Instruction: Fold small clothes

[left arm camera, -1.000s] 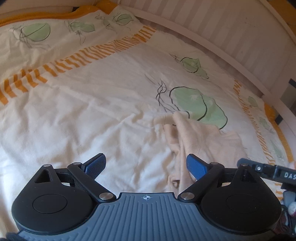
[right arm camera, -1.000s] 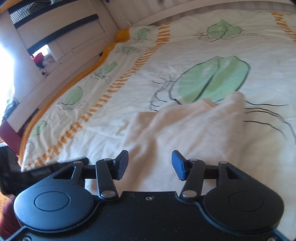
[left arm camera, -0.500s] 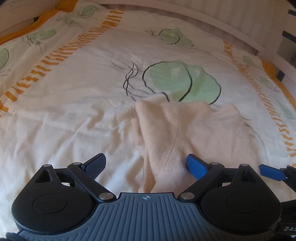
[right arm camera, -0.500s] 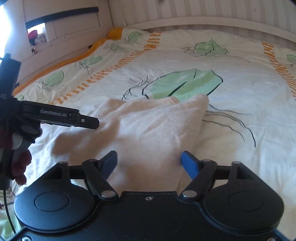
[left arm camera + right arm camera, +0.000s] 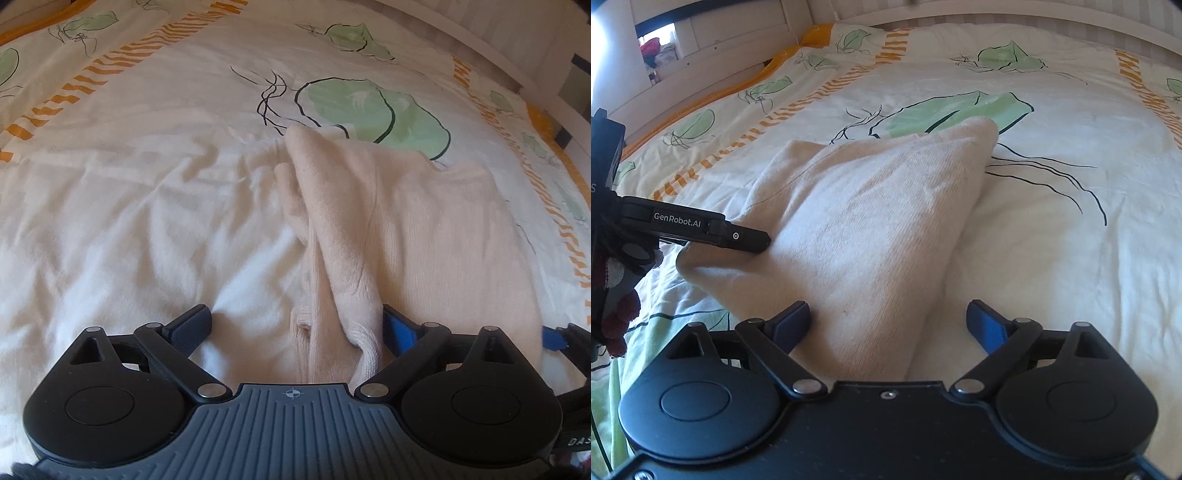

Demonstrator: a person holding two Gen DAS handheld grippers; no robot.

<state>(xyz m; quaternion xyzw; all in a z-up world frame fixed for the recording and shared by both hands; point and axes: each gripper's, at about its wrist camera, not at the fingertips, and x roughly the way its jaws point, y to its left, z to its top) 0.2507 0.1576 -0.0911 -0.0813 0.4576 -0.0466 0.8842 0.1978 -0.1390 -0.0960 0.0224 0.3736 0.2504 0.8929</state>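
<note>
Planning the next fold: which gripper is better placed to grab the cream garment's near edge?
Left, probably. The left gripper already has the cream garment hem bunched between its open fingers; the right gripper, opening, straddles only one side.

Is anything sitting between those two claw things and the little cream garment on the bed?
Nothing visible. The cream garment lies on the bedspread, with its near edge already between the wide-open fingers of the left gripper. The right gripper, jaws opening, also straddles the cloth unobstructed.

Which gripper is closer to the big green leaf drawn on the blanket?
Neither clearly. The left gripper and right gripper both sit at the cream garment's near edge; the leaf lies beyond its far side.
</note>
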